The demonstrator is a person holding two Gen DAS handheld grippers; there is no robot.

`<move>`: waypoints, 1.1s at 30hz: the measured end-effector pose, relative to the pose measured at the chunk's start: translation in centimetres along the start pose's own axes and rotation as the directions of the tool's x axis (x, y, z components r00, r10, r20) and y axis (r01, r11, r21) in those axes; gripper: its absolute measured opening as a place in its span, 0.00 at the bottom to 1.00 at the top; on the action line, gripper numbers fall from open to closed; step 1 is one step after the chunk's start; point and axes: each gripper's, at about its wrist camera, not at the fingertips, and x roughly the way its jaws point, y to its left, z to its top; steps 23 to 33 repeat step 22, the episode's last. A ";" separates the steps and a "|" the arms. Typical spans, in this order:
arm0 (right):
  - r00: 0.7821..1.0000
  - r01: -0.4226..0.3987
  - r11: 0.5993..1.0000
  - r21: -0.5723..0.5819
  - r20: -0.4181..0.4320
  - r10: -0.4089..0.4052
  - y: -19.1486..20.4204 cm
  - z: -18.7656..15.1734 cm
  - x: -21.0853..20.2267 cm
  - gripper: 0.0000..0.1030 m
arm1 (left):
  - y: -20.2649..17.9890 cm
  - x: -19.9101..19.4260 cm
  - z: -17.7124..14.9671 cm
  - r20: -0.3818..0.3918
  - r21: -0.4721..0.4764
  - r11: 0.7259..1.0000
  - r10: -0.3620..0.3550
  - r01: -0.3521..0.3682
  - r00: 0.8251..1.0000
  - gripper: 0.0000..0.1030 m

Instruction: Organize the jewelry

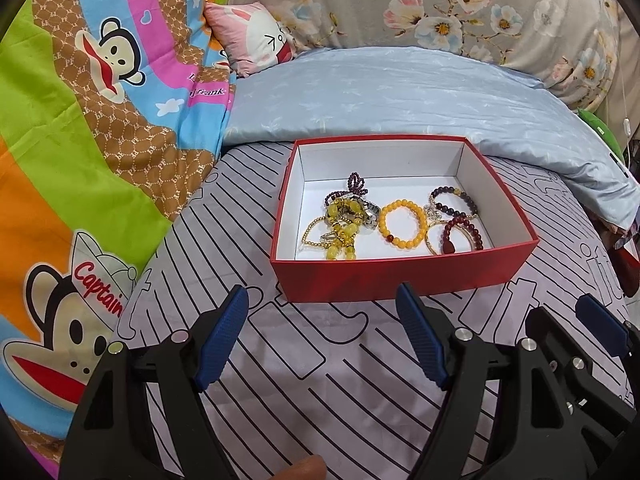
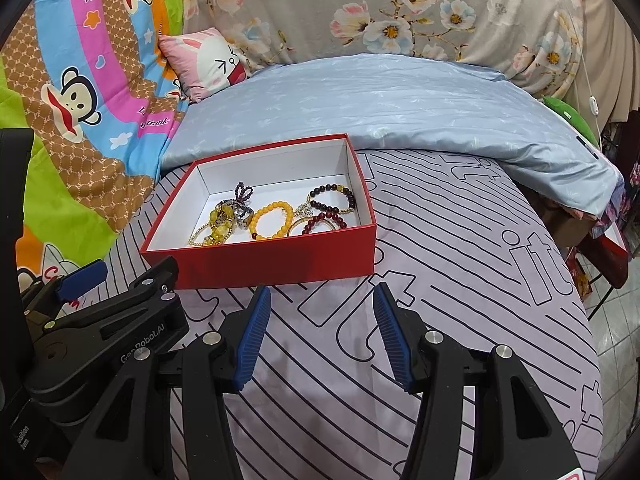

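Red cardboard box holding beaded bracelets sits at frame center on a striped bedsheet, while the left gripper and right gripper hover below it, both spread and empty.

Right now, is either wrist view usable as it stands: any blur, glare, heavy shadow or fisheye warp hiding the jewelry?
Left wrist: sharp, evenly lit, no glare; the red box and yellow bead bracelet read clearly; the bedsheet bends toward dark corners. Right wrist: equally sharp, a soft shadow on the box's front wall, same edge warp.
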 end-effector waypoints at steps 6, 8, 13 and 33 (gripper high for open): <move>1.000 0.001 1.000 -0.003 -0.002 -0.001 0.0 -0.1 0.0 0.51 | 0.0 0.3 0.1 -0.003 0.003 1.000 0.000 0.000 1.000 0.72; 1.000 0.000 1.000 -0.007 -0.002 0.000 0.1 -0.2 0.1 0.51 | 0.0 0.3 0.1 -0.002 0.002 1.000 0.004 -0.004 1.000 0.73; 1.000 0.000 1.000 -0.006 -0.006 0.000 0.1 -0.1 0.1 0.51 | 0.2 0.2 0.1 -0.002 -0.012 1.000 0.011 -0.011 1.000 0.74; 1.000 0.010 1.000 0.003 -0.016 -0.010 -0.1 0.0 0.3 0.51 | 0.1 0.6 0.1 -0.011 -0.013 1.000 -0.011 0.011 1.000 0.74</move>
